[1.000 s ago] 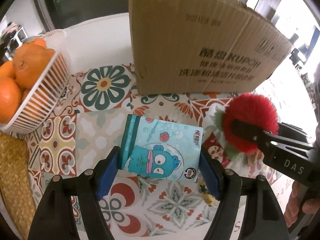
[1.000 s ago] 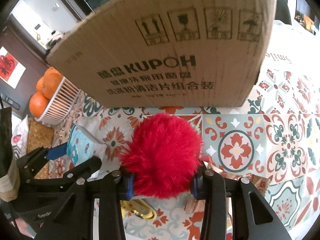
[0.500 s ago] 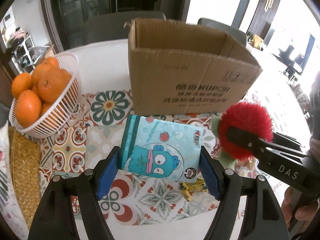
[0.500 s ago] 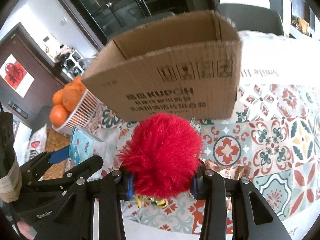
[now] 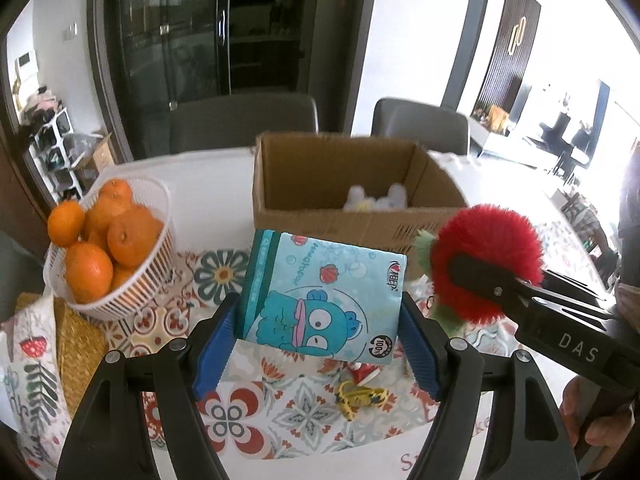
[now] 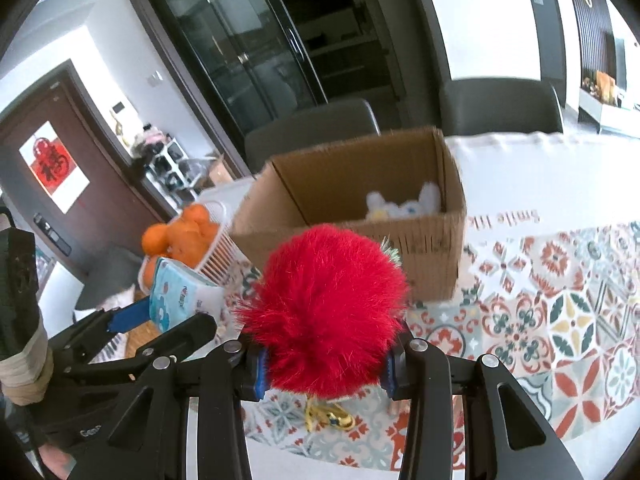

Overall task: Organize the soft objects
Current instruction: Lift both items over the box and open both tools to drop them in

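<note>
Midway: my left tool (image 5: 320, 344) pinches tissue pack (image 5: 324, 292), right tool (image 6: 324, 364) pinches red pompom (image 6: 324, 308); box (image 5: 340, 216) at 12 holds white plush (image 6: 404, 204); yellow bit (image 5: 360, 396) left on bench.

You see a bright red pompom (image 6: 324, 312) with a green tuft, a light blue tissue pack (image 5: 324, 296) printed with a teal cartoon fish, a brown cardboard box (image 5: 352, 220), oranges (image 5: 108, 248) in a white basket (image 5: 132, 300), and a tablecloth (image 6: 560, 320) tiled in red, green and cream flowers.
</note>
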`<action>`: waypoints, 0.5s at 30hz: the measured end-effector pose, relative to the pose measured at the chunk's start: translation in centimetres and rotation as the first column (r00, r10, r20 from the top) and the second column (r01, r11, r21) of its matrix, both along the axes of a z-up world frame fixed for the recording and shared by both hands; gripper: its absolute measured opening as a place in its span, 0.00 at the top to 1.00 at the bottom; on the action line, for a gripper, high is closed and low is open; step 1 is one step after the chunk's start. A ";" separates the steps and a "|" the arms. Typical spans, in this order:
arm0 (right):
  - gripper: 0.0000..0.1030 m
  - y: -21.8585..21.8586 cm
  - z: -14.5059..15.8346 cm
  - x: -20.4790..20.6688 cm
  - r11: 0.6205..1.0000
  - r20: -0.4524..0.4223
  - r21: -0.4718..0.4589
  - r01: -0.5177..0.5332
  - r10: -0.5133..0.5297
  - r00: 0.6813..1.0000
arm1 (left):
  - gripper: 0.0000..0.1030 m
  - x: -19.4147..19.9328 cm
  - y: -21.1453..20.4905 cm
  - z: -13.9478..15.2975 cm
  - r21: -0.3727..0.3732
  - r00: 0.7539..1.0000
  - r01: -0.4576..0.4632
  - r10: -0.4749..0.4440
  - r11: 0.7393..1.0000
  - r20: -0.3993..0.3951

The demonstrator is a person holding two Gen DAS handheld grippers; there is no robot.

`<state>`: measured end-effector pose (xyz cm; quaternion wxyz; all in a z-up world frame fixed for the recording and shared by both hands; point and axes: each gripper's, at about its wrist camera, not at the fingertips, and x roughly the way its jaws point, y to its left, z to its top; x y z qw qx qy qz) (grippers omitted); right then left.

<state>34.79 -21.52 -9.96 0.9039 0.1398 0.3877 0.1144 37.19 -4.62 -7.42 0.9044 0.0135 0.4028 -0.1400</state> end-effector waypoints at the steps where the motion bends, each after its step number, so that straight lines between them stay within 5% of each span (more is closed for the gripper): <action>1: 0.60 0.0 0.5 -0.2 1.000 0.015 0.001 0.001 -0.001 1.000 | 0.27 0.2 0.2 0.1 -0.005 1.000 0.001 -0.001 1.000 0.011; 15: 0.60 -0.7 6.4 1.1 1.000 0.138 0.026 0.016 -0.019 0.990 | 0.27 1.2 -0.7 5.1 -0.041 0.993 0.016 -0.011 0.999 0.119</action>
